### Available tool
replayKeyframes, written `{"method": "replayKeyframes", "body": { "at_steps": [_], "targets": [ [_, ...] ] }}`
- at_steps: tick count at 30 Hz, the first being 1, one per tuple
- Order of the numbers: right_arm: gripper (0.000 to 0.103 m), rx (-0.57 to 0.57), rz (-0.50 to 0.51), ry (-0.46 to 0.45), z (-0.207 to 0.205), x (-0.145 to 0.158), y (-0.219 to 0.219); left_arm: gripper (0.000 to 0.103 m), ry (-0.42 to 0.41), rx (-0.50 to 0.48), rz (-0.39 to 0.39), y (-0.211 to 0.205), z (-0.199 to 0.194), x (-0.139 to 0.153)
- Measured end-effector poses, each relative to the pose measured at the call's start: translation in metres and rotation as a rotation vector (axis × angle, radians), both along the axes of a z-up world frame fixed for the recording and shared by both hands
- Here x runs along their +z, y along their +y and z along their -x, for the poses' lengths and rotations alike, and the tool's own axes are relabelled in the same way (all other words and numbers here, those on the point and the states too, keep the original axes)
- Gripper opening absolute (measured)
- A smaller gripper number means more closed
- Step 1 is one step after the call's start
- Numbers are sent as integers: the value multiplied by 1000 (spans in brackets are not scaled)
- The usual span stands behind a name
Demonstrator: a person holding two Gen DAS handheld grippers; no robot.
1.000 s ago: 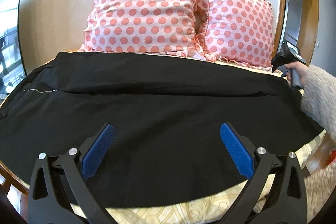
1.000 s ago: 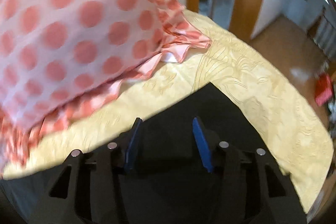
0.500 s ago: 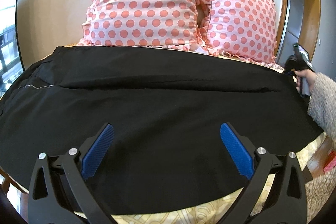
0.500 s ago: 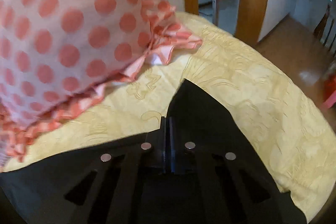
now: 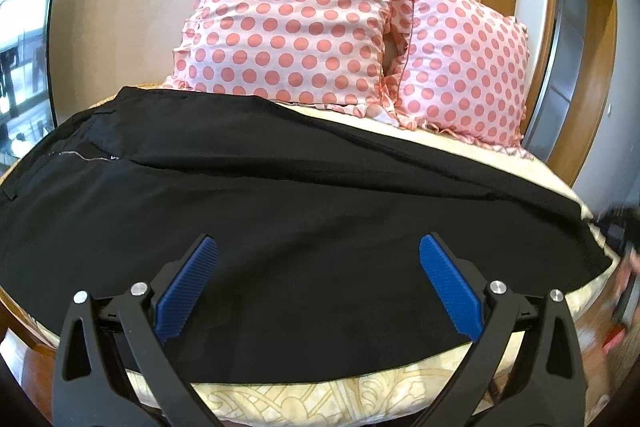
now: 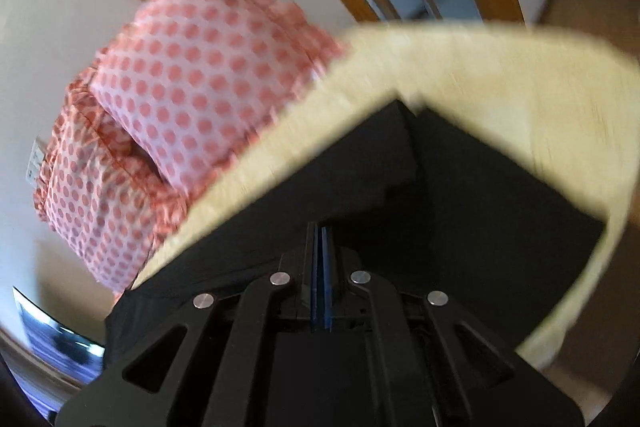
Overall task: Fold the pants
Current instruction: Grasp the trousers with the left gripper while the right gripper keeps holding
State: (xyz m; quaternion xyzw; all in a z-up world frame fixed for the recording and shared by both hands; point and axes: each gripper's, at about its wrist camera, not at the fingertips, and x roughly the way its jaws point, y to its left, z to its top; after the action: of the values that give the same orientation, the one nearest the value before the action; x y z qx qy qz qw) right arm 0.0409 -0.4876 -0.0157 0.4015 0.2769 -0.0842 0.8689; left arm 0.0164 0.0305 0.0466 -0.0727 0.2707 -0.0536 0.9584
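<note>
Black pants [image 5: 280, 219] lie spread across a yellow patterned bed, waistband and zipper at the left, leg ends at the right. My left gripper [image 5: 318, 287] is open and hovers over the near side of the pants. My right gripper [image 6: 321, 239] is shut on the black fabric at the leg end of the pants [image 6: 460, 195] and holds it lifted, with the view tilted and blurred. In the left wrist view the right gripper [image 5: 618, 227] shows as a dark blur at the far right edge of the bed.
Two pink polka-dot pillows [image 5: 296, 27] [image 5: 464, 67] lean against the wall behind the pants. The yellow bedspread [image 5: 320, 395] shows at the near edge. A wooden door frame [image 5: 580, 27] stands at the right and a dark window [image 5: 24, 67] at the left.
My right gripper closed on the pants' leg end and has pulled it back from the pillows, tilting sharply. The far leg edge has shifted toward the near side. My left gripper stays open.
</note>
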Motion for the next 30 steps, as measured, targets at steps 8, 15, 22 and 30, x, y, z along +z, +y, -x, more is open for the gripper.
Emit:
{"method": "replayKeyframes", "body": {
  "at_steps": [8, 15, 22, 30],
  "targets": [
    [24, -3, -180, 88, 3, -15, -9, 101, -30, 76, 65, 24, 4, 10],
    [36, -44, -248, 52, 1, -18, -13, 101, 0, 117, 144, 66, -18, 20],
    [3, -66, -191, -89, -17, -13, -26, 101, 36, 128, 205, 104, -59, 40],
    [3, -115, -98, -232, 8, 12, -33, 90, 181, 189, 323, 140, -169, 41]
  ]
}}
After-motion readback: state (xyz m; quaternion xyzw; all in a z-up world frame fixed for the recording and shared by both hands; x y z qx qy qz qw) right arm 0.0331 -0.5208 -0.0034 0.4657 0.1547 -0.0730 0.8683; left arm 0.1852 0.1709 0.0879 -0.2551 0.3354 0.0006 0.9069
